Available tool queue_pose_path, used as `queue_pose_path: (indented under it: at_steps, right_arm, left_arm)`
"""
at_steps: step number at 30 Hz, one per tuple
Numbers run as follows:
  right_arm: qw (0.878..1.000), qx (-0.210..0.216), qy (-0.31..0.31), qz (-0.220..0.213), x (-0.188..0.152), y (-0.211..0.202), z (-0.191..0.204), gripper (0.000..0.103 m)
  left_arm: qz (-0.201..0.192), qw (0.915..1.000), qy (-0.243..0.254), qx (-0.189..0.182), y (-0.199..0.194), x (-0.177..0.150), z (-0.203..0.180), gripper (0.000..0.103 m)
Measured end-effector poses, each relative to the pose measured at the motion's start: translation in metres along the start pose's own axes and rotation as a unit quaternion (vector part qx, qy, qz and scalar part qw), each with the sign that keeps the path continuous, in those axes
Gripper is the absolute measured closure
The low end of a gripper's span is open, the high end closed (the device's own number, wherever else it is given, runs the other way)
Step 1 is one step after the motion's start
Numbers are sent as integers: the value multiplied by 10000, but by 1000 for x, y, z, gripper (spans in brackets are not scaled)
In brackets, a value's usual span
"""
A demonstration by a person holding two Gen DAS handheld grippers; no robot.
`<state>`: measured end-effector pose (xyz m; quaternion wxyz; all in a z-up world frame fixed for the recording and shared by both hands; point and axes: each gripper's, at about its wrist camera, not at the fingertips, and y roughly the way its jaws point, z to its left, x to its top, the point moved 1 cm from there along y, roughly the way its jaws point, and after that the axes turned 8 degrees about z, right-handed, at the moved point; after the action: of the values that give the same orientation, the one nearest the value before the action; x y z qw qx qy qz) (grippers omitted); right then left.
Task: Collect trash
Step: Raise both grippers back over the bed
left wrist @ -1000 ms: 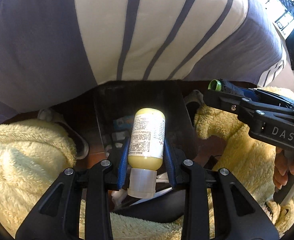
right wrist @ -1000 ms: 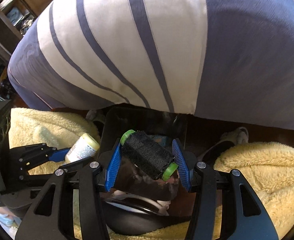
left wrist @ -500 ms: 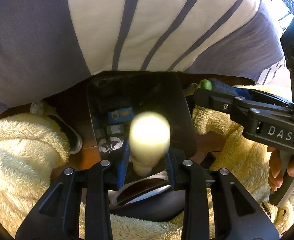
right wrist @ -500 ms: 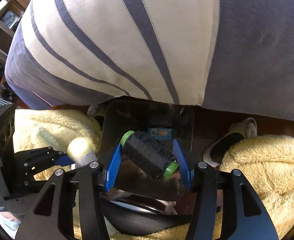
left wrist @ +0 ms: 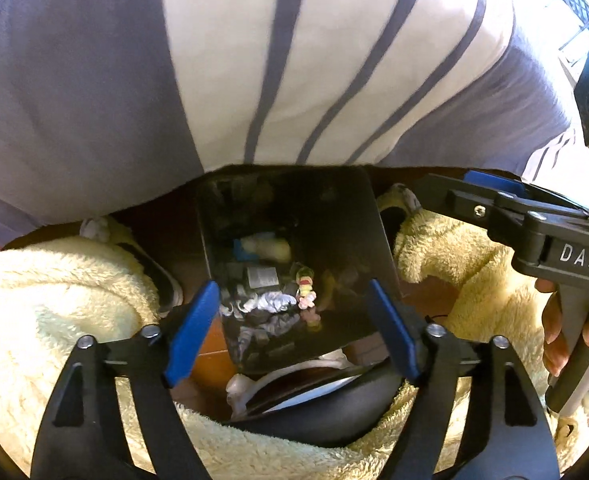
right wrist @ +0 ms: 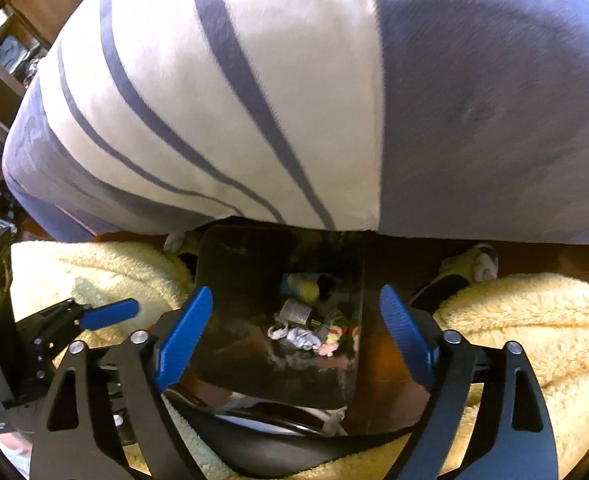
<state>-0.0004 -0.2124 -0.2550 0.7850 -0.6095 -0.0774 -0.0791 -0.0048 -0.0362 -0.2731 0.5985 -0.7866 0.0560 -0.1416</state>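
Note:
A black trash bin [left wrist: 334, 208] stands on the floor between the person's legs. My left gripper [left wrist: 292, 332] hangs over it, its jaws opening, with nothing between the blue pads. A yellow bottle [left wrist: 266, 249] lies in the bin among crumpled wrappers [left wrist: 270, 304]. My right gripper [right wrist: 294, 336] is over the same bin [right wrist: 234, 264], jaws also opening and empty. The yellow bottle [right wrist: 302, 286] rests at the bin's bottom. The black thread spool is hard to pick out in the dark contents.
The person's striped shirt [left wrist: 294, 60] fills the upper half of both views. Fluffy yellow trouser legs [left wrist: 34, 300] flank the bin, with slippers [right wrist: 470, 268] on the brown floor. A dark curved object [left wrist: 326, 412] lies under both grippers. A wooden shelf [right wrist: 10, 52] is at far left.
Both grippers opened wide. The yellow bottle dropped from the left gripper into the bin, and the black spool left the right gripper.

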Motion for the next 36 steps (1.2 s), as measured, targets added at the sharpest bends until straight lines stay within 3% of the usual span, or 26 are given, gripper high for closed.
queue_pose_path:
  at_steps: [12, 17, 24, 36]
  right_arm:
    - [9997, 78, 40, -237, -1, -20, -1, 9]
    - [9976, 20, -24, -693, 5, -54, 0, 9]
    - [9897, -254, -133, -1401, 28, -103, 4, 7]
    - [9827, -562, -297, -1738, 84, -128, 10, 6]
  left_arm:
    - [-600, 9978, -5, 276, -45, 8, 6, 20]
    - [-1089, 9930, -69, 444, -80, 16, 13, 20]
    - [-1621, 9850, -178, 556, -125, 29, 19, 17]
    - [-2174, 9718, -185, 895, -171, 72, 35, 15]
